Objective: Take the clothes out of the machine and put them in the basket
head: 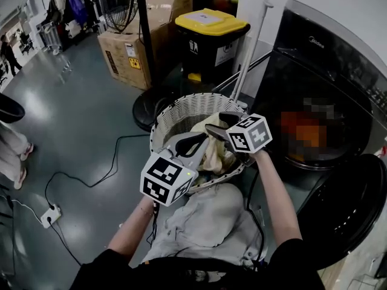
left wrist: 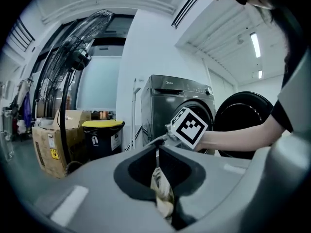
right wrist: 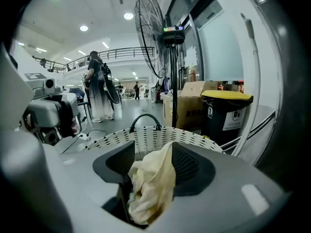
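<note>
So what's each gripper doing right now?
Left gripper: closed on a pale yellow cloth.
Right gripper: open, pale yellow cloth lying loose between its jaws.

Glossy grey floor [head: 78, 119] fills the left and centre of the head view. On it:
- White woven basket [head: 181, 110] at centre.
- Round black fan base [head: 144, 110] just left of the basket.
- Cardboard boxes [head: 124, 53] at upper centre-left.
- Black bin [head: 208, 41] with a yellow lid beside the boxes.
- Washing machine [head: 326, 71] at right.
- Black cable [head: 91, 177] running to a white power strip [head: 49, 215] at lower left.

Cool overhead ceiling lights [right wrist: 83, 28], dim head view, fisheye-bent edges, black vignetted corners
</note>
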